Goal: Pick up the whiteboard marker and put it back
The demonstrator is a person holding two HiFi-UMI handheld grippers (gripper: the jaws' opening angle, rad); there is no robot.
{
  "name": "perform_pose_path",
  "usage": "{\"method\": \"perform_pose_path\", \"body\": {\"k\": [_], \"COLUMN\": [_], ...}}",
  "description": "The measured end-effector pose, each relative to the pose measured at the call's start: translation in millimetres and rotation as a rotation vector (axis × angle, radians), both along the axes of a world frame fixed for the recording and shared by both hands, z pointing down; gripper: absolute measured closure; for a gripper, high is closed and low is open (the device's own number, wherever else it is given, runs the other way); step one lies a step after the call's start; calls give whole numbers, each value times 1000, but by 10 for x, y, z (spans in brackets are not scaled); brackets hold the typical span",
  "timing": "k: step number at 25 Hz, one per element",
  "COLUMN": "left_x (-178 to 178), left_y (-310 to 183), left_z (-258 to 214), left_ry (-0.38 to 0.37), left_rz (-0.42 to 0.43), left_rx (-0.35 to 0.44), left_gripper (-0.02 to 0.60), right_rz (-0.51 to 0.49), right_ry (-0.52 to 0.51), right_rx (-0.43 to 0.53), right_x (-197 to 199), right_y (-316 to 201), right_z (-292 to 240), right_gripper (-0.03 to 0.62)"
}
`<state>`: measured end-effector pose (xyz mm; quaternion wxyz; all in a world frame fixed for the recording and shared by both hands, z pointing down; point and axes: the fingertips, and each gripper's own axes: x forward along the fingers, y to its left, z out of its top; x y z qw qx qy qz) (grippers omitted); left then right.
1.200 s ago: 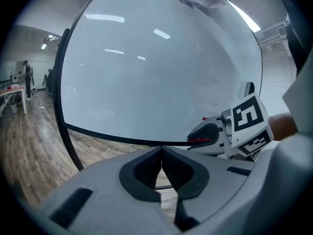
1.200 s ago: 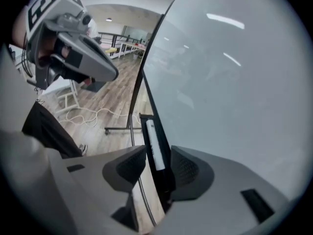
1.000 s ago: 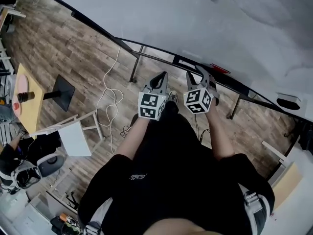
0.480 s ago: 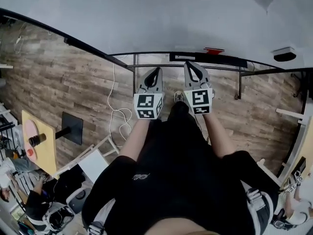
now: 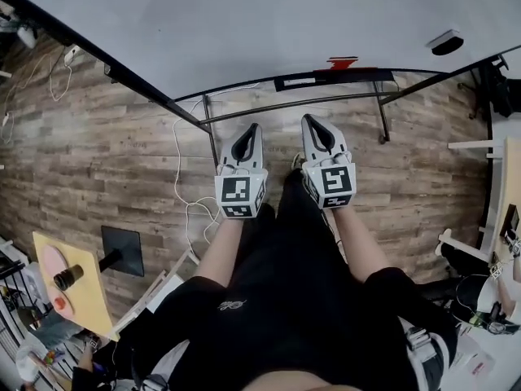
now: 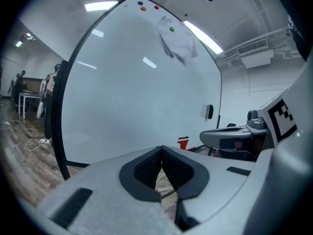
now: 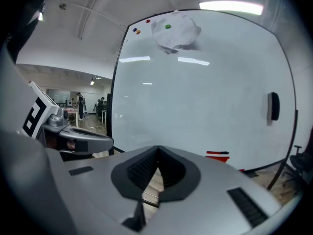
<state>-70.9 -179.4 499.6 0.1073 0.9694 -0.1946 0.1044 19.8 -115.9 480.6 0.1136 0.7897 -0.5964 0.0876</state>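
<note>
My left gripper [image 5: 253, 127] and right gripper [image 5: 310, 120] are shut, empty. Arriving closed, I'd likely knock the twelve-o'clock whiteboard marker [image 5: 342, 62] away.

Big whiteboard [image 7: 205, 92] straight ahead of me, black frame, on a black tube stand [image 5: 285, 104]. Top of board: crumpled paper sheet [image 7: 176, 33] pinned w/ a green magnet [image 7: 168, 27]; small red magnet [image 7: 148, 21] just left of it. Right edge: a black oval thing [image 7: 273, 105] stuck on, eraser or holder, can't tell. Wood-plank floor [image 5: 106, 153] below, w/ a white cable [image 5: 181, 165] looping across it by the stand's left leg. Far lower left: yellow side table [image 5: 81, 300] w/ a pink dish [image 5: 50, 261] on top, black square base plate [image 5: 124, 251] beside it.
</note>
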Motion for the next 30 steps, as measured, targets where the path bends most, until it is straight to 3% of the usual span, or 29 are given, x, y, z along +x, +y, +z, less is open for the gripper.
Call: {"method": "perform_pose_path", "body": {"k": [9,16,30], "left_x": [-24,201,292], "left_y": [396,684,1004], "left_z": [-442,-826,-1010], "left_ry": [64,134,132], "left_rz": [62,23,-30], "left_rx": [46,75,131], "left_gripper": [574,574,574], "right_rz": [18,24,-24], "right_ry": [68,94,60], "right_rx": [62,145,197], "right_x": [-236,-45,171], "right_y": [445,775,1072], "right_z": [-574,-957,-992], "right_gripper": [591,591,591]}}
